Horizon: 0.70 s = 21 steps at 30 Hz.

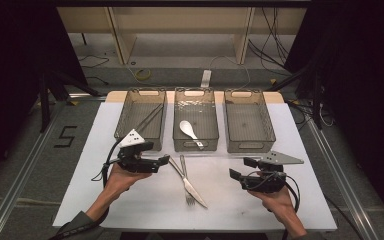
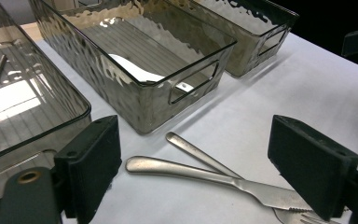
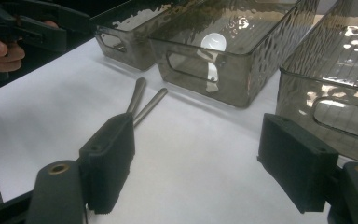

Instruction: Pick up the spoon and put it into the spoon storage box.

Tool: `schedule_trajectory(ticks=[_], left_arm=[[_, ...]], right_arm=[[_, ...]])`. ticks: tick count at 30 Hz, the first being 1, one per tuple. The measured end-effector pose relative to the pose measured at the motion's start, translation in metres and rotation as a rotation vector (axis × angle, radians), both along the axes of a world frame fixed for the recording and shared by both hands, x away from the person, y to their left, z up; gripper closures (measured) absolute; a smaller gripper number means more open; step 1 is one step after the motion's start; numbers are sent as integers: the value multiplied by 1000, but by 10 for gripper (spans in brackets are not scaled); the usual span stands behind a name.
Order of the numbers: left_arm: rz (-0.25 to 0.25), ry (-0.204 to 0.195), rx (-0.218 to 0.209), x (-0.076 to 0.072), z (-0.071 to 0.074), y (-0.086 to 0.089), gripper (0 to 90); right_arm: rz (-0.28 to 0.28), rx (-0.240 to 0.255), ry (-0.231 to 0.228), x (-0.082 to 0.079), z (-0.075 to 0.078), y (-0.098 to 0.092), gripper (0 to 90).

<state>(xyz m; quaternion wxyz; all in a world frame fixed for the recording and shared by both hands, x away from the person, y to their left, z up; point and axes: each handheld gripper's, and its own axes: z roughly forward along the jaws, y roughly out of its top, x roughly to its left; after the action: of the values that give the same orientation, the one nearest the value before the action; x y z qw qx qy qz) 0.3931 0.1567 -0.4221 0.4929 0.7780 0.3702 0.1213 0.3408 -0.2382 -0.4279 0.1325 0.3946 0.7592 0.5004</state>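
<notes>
Knife (image 2: 200, 173) crossing fork (image 2: 200, 156), between spread left gripper (image 2: 193, 175) jaws, untouched

My jaw pads are matt black, rubber-like, with a fine grain. The knife (image 2: 200, 175) and fork (image 2: 200, 156) are brushed metal with a dull satin sheen. The three bins (image 2: 144, 88) are smoky translucent plastic, glossy, with rippled walls and ribbed floors. The spoon (image 3: 213, 44) looks glossy white, ceramic or plastic. The table cover (image 1: 145, 200) is matt white, smooth, paper-like.
</notes>
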Motion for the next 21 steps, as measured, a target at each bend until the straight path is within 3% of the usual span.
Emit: schedule_trajectory(ticks=[14, 21], left_arm=[[-9, 26, 36, 13, -6, -9, 165], [-26, 35, 82, 21, -9, -17, 166]], right_arm=[[11, 21, 14, -9, -2, -4, 258], [0, 25, 7, -13, -3, -8, 252]])
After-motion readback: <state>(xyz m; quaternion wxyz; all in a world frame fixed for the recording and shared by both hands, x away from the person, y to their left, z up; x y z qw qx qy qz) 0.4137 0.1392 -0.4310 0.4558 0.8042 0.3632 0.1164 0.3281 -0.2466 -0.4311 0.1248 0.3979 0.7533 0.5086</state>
